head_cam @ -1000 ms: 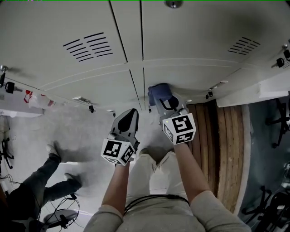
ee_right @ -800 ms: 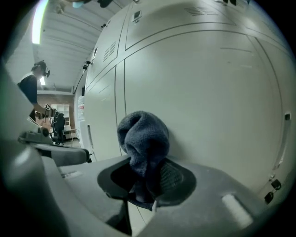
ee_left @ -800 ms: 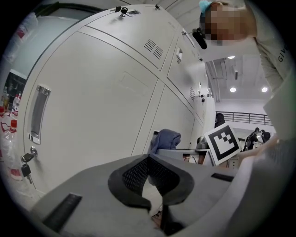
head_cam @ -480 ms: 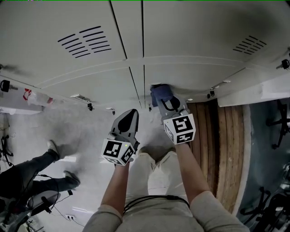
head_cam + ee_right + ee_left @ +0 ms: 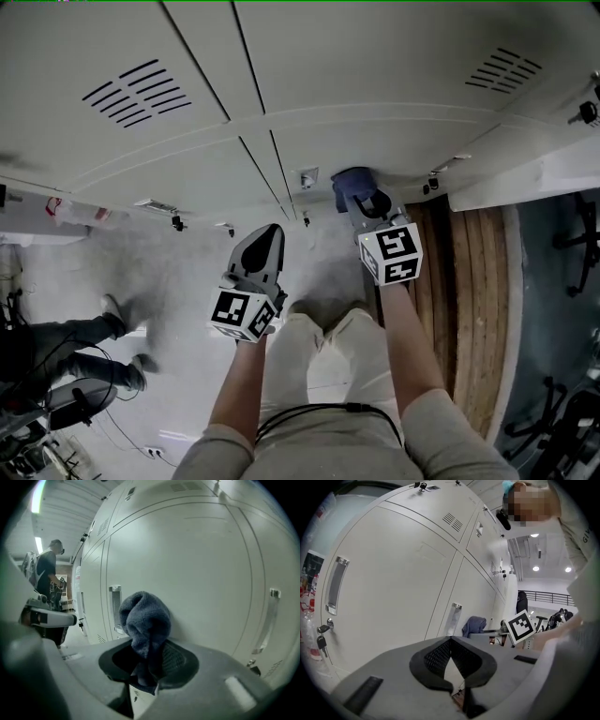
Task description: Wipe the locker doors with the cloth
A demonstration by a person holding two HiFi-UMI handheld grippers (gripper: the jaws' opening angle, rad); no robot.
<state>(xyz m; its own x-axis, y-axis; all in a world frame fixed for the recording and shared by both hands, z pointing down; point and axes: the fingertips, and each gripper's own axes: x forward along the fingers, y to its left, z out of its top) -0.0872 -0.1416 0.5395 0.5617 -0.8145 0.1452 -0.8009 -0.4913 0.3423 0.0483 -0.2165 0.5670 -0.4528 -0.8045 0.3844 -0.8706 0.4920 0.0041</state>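
Nearest in the head view were the person's two bare forearms, reaching out over pale trousers [image 5: 319,361]. The left gripper [image 5: 271,234] hung low over the grey floor [image 5: 178,267], away from the lockers. Its own view showed the jaws pressed together at the tips, with nothing between them. The left gripper [image 5: 450,641] pointed at a pale locker door [image 5: 393,583] with a long recessed handle [image 5: 336,590] and a key [image 5: 321,639] hanging at its lock.

A little further out, the right gripper [image 5: 372,202] was up at the locker doors [image 5: 375,84]. Its marker cube [image 5: 391,253] faced the camera. In the right gripper view the jaws of the right gripper [image 5: 151,656] were clamped on a blue-grey cloth [image 5: 144,616]. The cloth stood up in a bunched fold above them, right against the door face [image 5: 201,569]. It sat just right of one upright handle [image 5: 115,606], and a second handle [image 5: 268,620] was well off to the right. From the head view the cloth [image 5: 352,183] sat low on the door, near its bottom edge.

Beyond that, slotted vents [image 5: 136,94] showed on the doors. A strip of wooden boards [image 5: 469,281] ran along the floor on the right. Far left, another person [image 5: 56,342] was partly in view, and a figure [image 5: 47,573] stood down the locker row.
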